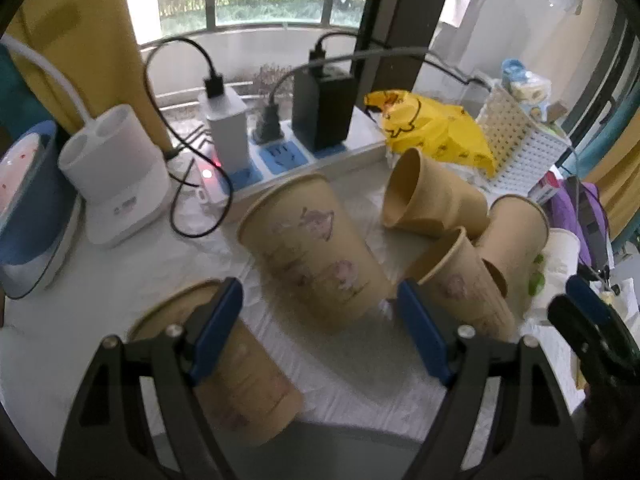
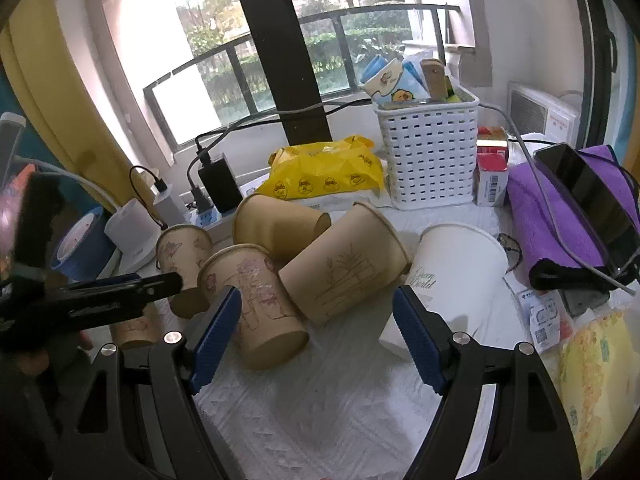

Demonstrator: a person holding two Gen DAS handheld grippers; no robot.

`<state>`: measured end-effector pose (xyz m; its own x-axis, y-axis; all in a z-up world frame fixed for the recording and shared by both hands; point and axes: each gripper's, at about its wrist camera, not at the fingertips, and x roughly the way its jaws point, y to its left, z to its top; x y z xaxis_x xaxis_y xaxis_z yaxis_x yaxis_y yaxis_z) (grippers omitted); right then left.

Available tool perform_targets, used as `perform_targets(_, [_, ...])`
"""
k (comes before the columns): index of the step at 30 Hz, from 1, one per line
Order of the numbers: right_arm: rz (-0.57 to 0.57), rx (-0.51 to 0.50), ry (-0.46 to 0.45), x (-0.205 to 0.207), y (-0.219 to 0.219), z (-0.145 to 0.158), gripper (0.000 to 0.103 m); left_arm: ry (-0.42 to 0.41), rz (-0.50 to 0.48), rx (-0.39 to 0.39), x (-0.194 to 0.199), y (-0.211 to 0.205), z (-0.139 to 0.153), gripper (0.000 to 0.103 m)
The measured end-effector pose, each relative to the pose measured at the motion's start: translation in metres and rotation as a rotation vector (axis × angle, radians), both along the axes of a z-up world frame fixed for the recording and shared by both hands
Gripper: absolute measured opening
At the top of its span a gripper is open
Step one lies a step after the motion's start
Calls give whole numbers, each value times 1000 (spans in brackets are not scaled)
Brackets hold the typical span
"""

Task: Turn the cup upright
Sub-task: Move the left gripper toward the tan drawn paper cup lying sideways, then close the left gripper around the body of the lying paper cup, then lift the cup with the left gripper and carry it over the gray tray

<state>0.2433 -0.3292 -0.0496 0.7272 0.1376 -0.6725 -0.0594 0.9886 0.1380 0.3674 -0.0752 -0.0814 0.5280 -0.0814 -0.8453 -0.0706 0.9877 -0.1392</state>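
Note:
Several tan paper cups stand or lie on a white padded table. In the left wrist view a printed tan cup [image 1: 316,252] stands upright just ahead of my open left gripper [image 1: 320,320]; another upright cup [image 1: 224,364] is under its left finger. A plain cup [image 1: 428,196] lies on its side behind, with two more cups [image 1: 464,280] at right. My right gripper [image 2: 316,332] is open and empty, just in front of a printed cup [image 2: 256,304], a tilted sketch-printed cup [image 2: 348,260] and a white cup [image 2: 456,272]. The left gripper [image 2: 120,292] shows at left.
A power strip [image 1: 280,156] with chargers and cables runs along the back. A white two-hole appliance [image 1: 116,176] and blue container [image 1: 28,208] stand at left. A yellow bag [image 2: 328,176], white basket [image 2: 428,148], purple towel [image 2: 560,216] with a phone [image 2: 592,200] lie at back right.

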Motion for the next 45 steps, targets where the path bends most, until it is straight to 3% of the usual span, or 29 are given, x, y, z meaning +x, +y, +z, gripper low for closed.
perform_targets(8, [15,26,-14,0,-5,-1,81,48,34,1,23,-2,-18,80])
perform_targets(9, [16,28,-17,0,-6,0,81,53,30,2,24,-3,-20,78])
perform_targets(10, [16,28,-18,-1,-6,-1,81,61,26,7,25,-5,-21,70])
perform_targets(20, [21,28,-28,-4,-4,3,81,48,2,1,27,-5,-24,64])
perform_targets(24, [21,25,-33,-4,-3,5,81,37,-7,-13,20,-1,-18,59])
perform_targets(33, [28,11,-63,-13,7,23,81,-25,-36,-14,-9,3,8,58])
perform_targets(45, [42,-11,-123,-55,29,58,81,-126,-128,-43,-79,0,59,57])
